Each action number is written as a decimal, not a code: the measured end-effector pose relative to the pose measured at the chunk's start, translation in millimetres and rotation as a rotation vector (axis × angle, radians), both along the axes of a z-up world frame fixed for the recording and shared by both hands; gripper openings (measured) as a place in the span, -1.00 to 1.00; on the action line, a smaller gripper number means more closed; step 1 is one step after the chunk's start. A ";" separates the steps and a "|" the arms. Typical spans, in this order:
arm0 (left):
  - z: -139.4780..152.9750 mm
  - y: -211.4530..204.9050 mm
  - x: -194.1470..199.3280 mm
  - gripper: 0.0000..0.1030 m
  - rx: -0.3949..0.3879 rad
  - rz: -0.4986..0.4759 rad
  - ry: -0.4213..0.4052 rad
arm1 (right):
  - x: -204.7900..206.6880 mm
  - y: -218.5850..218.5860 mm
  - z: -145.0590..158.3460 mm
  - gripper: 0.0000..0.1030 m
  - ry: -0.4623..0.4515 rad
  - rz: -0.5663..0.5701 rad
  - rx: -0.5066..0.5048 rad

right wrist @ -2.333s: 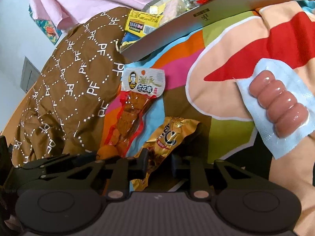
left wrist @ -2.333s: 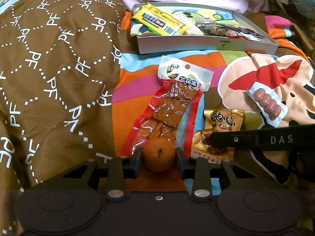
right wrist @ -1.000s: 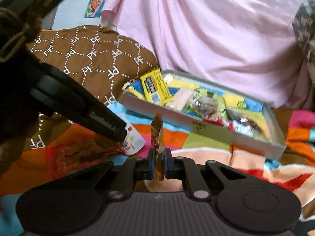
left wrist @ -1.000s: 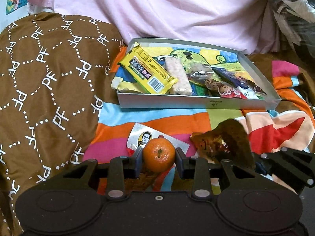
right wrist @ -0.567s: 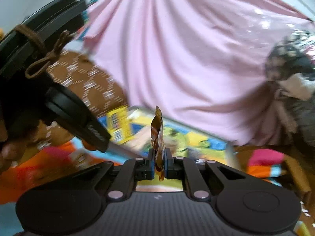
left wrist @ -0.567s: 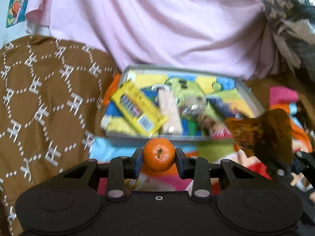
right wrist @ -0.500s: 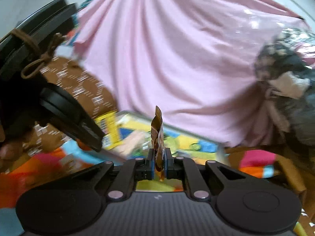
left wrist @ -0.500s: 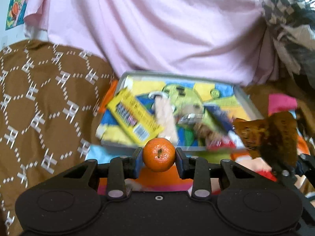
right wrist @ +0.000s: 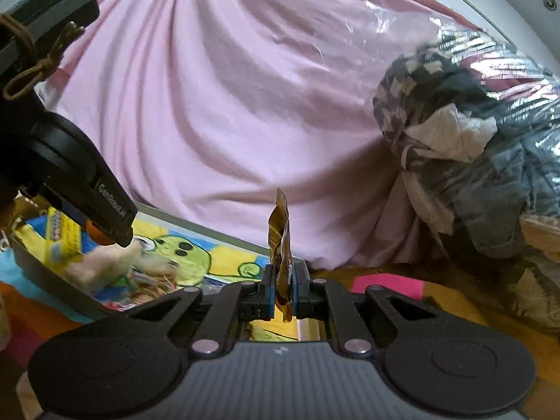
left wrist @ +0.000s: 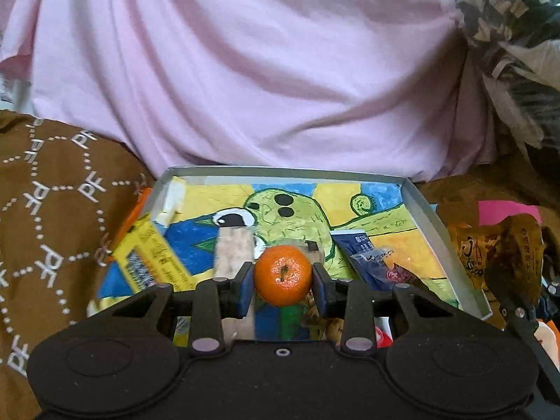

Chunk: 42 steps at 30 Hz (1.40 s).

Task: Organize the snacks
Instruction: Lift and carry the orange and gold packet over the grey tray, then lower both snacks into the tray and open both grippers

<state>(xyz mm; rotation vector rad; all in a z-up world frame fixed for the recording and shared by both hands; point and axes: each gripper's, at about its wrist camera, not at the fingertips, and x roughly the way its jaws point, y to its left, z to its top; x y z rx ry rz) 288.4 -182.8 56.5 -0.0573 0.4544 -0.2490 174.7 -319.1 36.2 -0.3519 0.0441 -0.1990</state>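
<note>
Orange and round, the little mandarin (left wrist: 282, 275) sits pinched between the two fingers of the left gripper (left wrist: 282, 280), up in the air above the near edge of the grey tray (left wrist: 451, 255). The right gripper (right wrist: 282, 288) has its fingers pressed together on a thin gold snack packet (right wrist: 280, 245), which stands up on its edge just past the tray's right side.

The mandarin is smooth and round, so I think it could roll away if it is let go too high. It might bump the snacks and hop over the low tray wall onto the blanket. The gold packet is floppy and is held only by its bottom, so it could slip or land outside the tray.

Other snacks lie in the tray: a yellow bar (left wrist: 154, 259) by the left edge, a pale bar (left wrist: 232, 252) in the middle and a dark blue packet (left wrist: 364, 259) toward the right. The far part of the tray looks bare. A pink cloth (left wrist: 262, 70) hangs behind, and a brown blanket (left wrist: 52, 227) lies at the left.
</note>
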 end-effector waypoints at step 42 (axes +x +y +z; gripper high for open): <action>-25.7 -7.6 30.4 0.28 -0.007 0.015 0.038 | 33.9 -16.2 -16.0 -0.03 0.130 -0.052 0.172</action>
